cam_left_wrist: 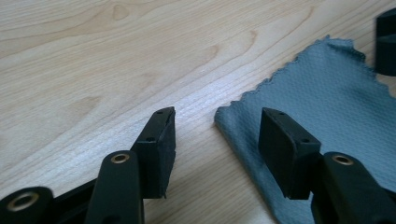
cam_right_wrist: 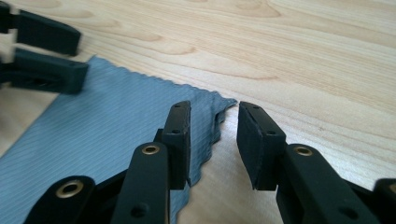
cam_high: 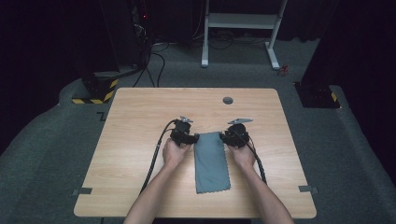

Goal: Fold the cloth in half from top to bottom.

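A grey-blue cloth (cam_high: 211,161) lies folded in a long strip on the wooden table (cam_high: 140,116), its far end between both hands. My left gripper (cam_high: 187,136) sits at the cloth's far left corner, jaws open; in the left gripper view the corner of the cloth (cam_left_wrist: 327,93) lies between the open left gripper (cam_left_wrist: 217,126). My right gripper (cam_high: 232,137) is at the far right corner, open; in the right gripper view the cloth (cam_right_wrist: 102,130) reaches its corner just between the right gripper (cam_right_wrist: 214,122). Neither holds the fabric.
A small round grommet (cam_high: 228,100) is set in the table near the far edge. Cables trail from both grippers toward the front edge. Beyond the table stand a white desk frame (cam_high: 240,28) and dark stands on grey carpet.
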### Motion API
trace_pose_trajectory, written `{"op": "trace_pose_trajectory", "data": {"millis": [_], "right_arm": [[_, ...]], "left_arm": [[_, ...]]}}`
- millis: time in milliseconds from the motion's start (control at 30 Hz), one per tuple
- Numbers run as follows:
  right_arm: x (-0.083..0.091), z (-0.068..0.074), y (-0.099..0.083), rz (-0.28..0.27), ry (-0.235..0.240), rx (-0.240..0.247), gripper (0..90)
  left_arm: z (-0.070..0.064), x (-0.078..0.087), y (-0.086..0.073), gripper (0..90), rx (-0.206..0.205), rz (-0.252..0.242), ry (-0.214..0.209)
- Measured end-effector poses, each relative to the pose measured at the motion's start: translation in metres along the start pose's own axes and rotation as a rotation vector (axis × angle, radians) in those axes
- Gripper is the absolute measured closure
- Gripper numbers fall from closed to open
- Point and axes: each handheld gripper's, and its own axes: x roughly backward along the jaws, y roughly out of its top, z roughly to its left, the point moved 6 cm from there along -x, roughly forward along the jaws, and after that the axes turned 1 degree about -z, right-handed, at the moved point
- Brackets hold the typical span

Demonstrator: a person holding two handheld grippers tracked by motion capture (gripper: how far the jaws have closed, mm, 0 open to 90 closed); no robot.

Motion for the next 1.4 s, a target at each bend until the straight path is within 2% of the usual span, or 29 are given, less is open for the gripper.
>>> {"op": "trace_pose_trajectory", "data": {"millis": [67, 233, 267, 400, 567, 633, 667, 733, 767, 800, 900, 1000, 1167, 1200, 1267, 1400], "right_arm": [[-0.006, -0.001, 0.001, 0.020, -0.006, -0.003, 65.2], [-0.015, 0.000, 0.007, 0.009, -0.022, 0.001, 65.3], [-0.017, 0.001, 0.006, 0.022, -0.027, -0.006, 65.9], [-0.018, 0.001, 0.006, 0.011, -0.048, 0.023, 69.1], [-0.018, 0.008, 0.005, 0.025, -0.037, 0.078, 78.5], [-0.019, 0.010, 0.005, 0.028, -0.021, 0.077, 83.0], [-0.019, 0.009, 0.006, 0.029, -0.008, 0.077, 85.6], [-0.019, 0.009, 0.005, 0.036, 0.013, 0.053, 87.9], [-0.019, 0.009, 0.005, 0.036, 0.013, 0.053, 87.9], [-0.019, 0.010, 0.007, 0.052, 0.012, 0.074, 88.8], [-0.019, 0.011, 0.008, 0.056, 0.005, 0.104, 89.3], [-0.018, 0.010, 0.007, 0.046, 0.021, 0.076, 89.4], [-0.010, 0.009, 0.010, 0.018, 0.037, 0.078, 89.6], [-0.008, 0.009, 0.011, 0.011, 0.036, 0.091, 89.6], [-0.003, 0.010, 0.013, 0.006, 0.036, 0.100, 89.7], [0.005, 0.009, 0.021, -0.012, 0.046, 0.095, 89.7]], "left_arm": [[0.000, 0.000, 0.000, 47.5, -0.001, -0.002, 0.001], [-0.002, 0.000, 0.000, 51.5, -0.009, -0.002, 0.007], [-0.002, -0.001, 0.000, 52.3, -0.018, -0.003, 0.011], [-0.007, -0.003, 0.001, 57.2, -0.043, -0.003, 0.015], [-0.014, -0.005, 0.003, 65.3, -0.079, 0.012, 0.022], [-0.014, -0.005, 0.003, 70.4, -0.072, 0.009, 0.009], [-0.014, -0.005, 0.003, 73.9, -0.055, 0.012, -0.004], [-0.014, -0.005, 0.003, 81.4, -0.052, 0.017, -0.021], [-0.014, -0.005, 0.003, 84.8, -0.052, 0.017, -0.021], [-0.015, -0.006, 0.004, 87.5, -0.054, 0.029, -0.039], [-0.014, -0.006, 0.005, 88.5, -0.055, 0.035, -0.054], [-0.011, -0.004, 0.005, 88.9, -0.056, 0.031, -0.075], [-0.012, 0.004, 0.013, 89.1, -0.052, -0.019, -0.099], [-0.012, 0.006, 0.014, 89.1, -0.049, -0.029, -0.101], [-0.011, 0.008, 0.016, 89.1, -0.038, -0.036, -0.112], [-0.009, 0.010, 0.023, 89.1, -0.041, -0.035, -0.117]]}}
